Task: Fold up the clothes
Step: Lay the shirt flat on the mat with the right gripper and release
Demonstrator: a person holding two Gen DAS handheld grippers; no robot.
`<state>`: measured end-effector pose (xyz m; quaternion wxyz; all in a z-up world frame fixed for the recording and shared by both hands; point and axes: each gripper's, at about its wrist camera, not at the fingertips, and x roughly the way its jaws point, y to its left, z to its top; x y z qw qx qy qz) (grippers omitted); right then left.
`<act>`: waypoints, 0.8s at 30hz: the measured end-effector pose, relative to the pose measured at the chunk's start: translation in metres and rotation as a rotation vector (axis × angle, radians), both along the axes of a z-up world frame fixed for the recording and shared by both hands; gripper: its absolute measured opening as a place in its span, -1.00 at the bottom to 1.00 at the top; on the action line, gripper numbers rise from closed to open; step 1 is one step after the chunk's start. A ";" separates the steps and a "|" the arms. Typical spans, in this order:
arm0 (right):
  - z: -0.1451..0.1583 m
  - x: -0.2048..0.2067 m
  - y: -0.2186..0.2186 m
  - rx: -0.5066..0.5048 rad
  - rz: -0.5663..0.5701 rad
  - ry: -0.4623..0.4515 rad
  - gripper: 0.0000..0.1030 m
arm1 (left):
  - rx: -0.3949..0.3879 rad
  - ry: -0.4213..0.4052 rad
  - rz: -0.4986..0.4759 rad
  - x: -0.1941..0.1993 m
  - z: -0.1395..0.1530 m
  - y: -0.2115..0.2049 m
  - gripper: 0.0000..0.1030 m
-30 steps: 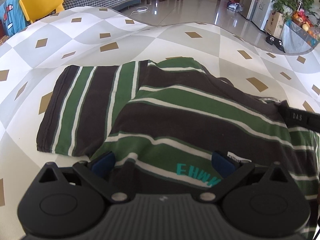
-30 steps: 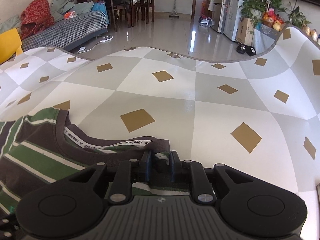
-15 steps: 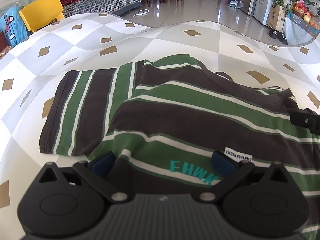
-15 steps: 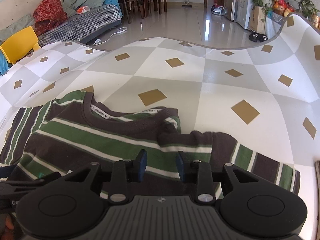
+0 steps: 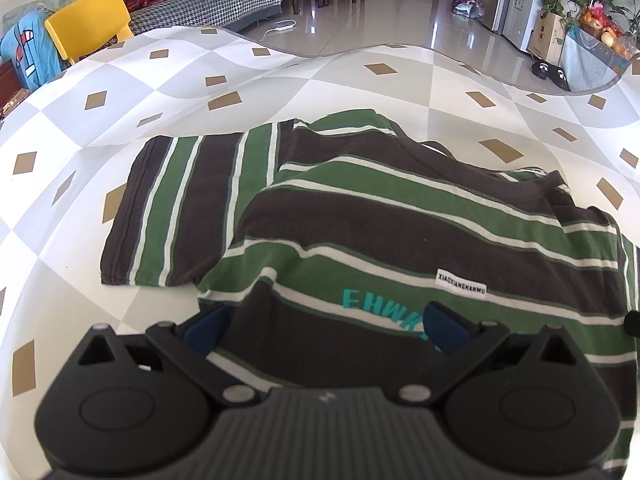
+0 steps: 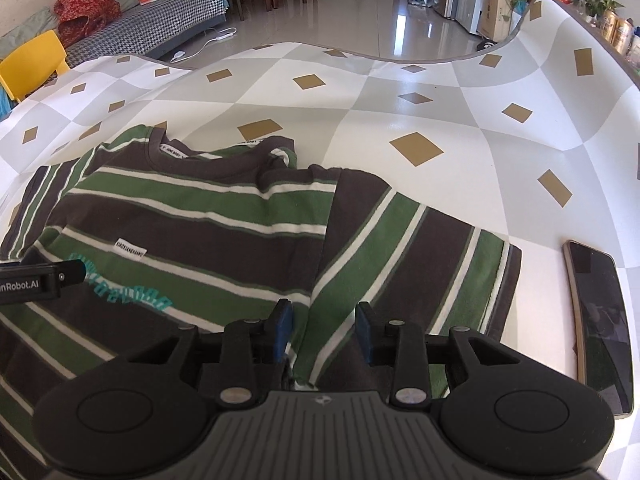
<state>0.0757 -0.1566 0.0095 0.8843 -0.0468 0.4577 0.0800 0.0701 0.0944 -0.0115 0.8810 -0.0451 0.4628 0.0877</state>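
hand-held gripper [image 6: 324,330] hiding shirt [image 6: 224,216] hem

Bright daylight fills both fisheye views. Glare streaks the glossy floor tiles [image 5: 400,32] beyond the table. Straight edges bow strongly toward dark, vignetted corners. Shadows are soft, and the focus stays sharp throughout.

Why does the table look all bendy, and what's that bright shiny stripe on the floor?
Left wrist view: the fisheye lens curves the table edge; the striped shirt stays sharp. Right wrist view: same bending, and daylight glares off the glossy floor; the phone screen reflects faintly.
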 end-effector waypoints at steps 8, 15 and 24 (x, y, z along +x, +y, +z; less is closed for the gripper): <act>-0.013 -0.002 -0.013 0.001 -0.018 0.019 -0.25 | 0.045 0.016 -0.053 -0.010 -0.004 -0.022 1.00; -0.016 0.011 -0.024 -0.034 -0.067 -0.025 -0.23 | 0.047 0.026 -0.067 -0.003 -0.014 -0.035 1.00; -0.017 0.032 -0.040 -0.085 -0.168 -0.069 -0.23 | 0.024 0.014 -0.140 0.005 -0.015 -0.056 1.00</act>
